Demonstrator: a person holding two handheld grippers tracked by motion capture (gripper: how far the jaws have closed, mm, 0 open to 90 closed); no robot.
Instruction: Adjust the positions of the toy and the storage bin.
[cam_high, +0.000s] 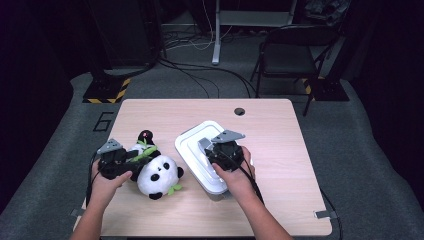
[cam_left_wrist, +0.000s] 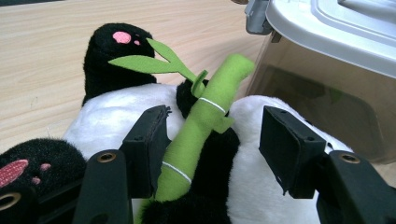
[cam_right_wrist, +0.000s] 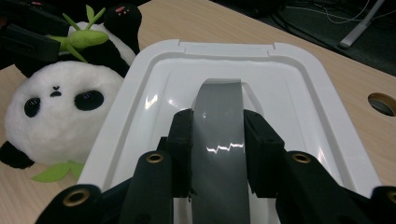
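Observation:
A black-and-white panda plush (cam_high: 159, 175) lies on the wooden table (cam_high: 280, 200), left of centre, with a green felt bamboo stalk (cam_left_wrist: 205, 116) across its belly. My left gripper (cam_left_wrist: 215, 113) stands open over the panda's body. Its pads sit either side of the stalk, the left pad against it and the right one apart from it. Right of the panda stands a clear box (cam_left_wrist: 327, 107) with a white lid (cam_right_wrist: 299, 93). My right gripper (cam_right_wrist: 218, 122) is shut on the lid's grey handle (cam_right_wrist: 217, 98). In the high view it (cam_high: 212, 152) sits on top of the lid (cam_high: 192, 145).
A round cable hole (cam_high: 239, 111) lies near the table's far edge. Bare tabletop stretches to the right of the box. Beyond the table stand a black folding chair (cam_high: 292, 50) and loose cables (cam_high: 200, 75) on the grey floor.

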